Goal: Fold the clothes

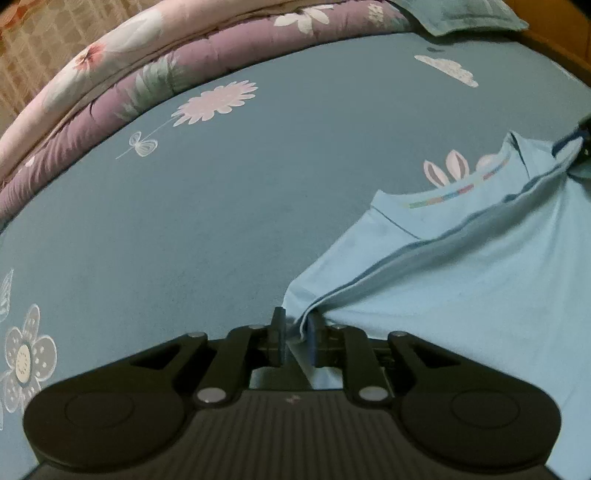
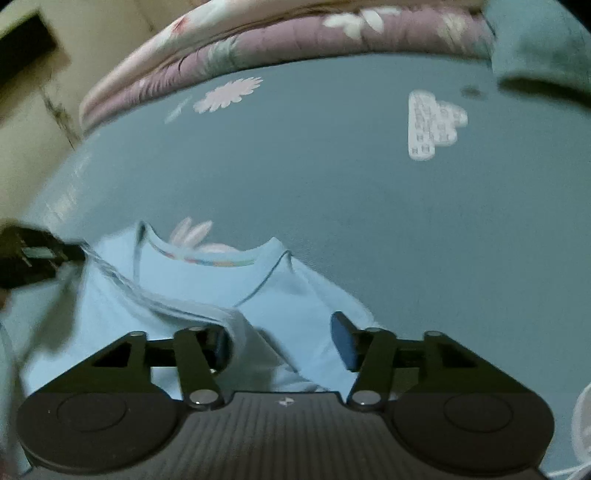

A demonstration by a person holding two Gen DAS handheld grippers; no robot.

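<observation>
A light-blue T-shirt (image 1: 461, 280) lies on the teal bed sheet (image 1: 229, 221), its collar with a multicoloured stripe (image 1: 460, 190) facing away from me. My left gripper (image 1: 297, 338) is shut on a folded edge of the shirt, and that edge runs in a taut line to the right gripper (image 1: 585, 142) at the frame's far right. In the blurred right wrist view, my right gripper (image 2: 282, 341) is open over the T-shirt (image 2: 207, 284), with a fold of the fabric lying beside its left finger (image 2: 221, 345). The left gripper (image 2: 33, 258) shows at the left edge, holding the shirt.
A rolled purple and pink floral quilt (image 1: 155, 74) runs along the far side of the bed. A teal pillow or towel (image 1: 465, 14) sits at the back right, beside a wooden edge (image 1: 561, 37). Bare sheet (image 2: 424, 229) spreads left of and beyond the shirt.
</observation>
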